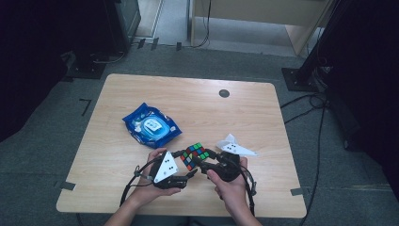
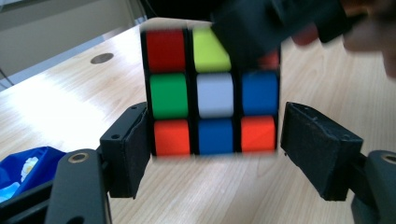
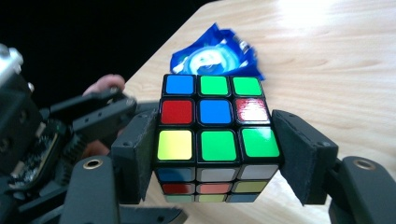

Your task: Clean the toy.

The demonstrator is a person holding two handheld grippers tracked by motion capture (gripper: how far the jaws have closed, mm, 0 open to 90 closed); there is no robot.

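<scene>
A scrambled Rubik's cube [image 1: 194, 155] is held just above the wooden table [image 1: 197, 113], near its front edge, between both hand-held grippers. My right gripper [image 3: 215, 154] is shut on the cube [image 3: 214, 140], with its pads pressed flat against two opposite sides of the lower layers. My left gripper [image 2: 212, 149] stands around the bottom row of the cube [image 2: 212, 93]. Its left pad is at the cube's edge and a thin gap shows at the right pad, so it reads as open. In the high view the left gripper [image 1: 187, 165] comes in from the left and the right gripper [image 1: 205, 160] from the right.
A blue wipes packet [image 1: 151, 126] lies left of centre on the table. A white crumpled tissue [image 1: 235, 147] sits just right of the cube. A dark round grommet [image 1: 224, 93] is set near the far edge. Black stands and cables surround the table.
</scene>
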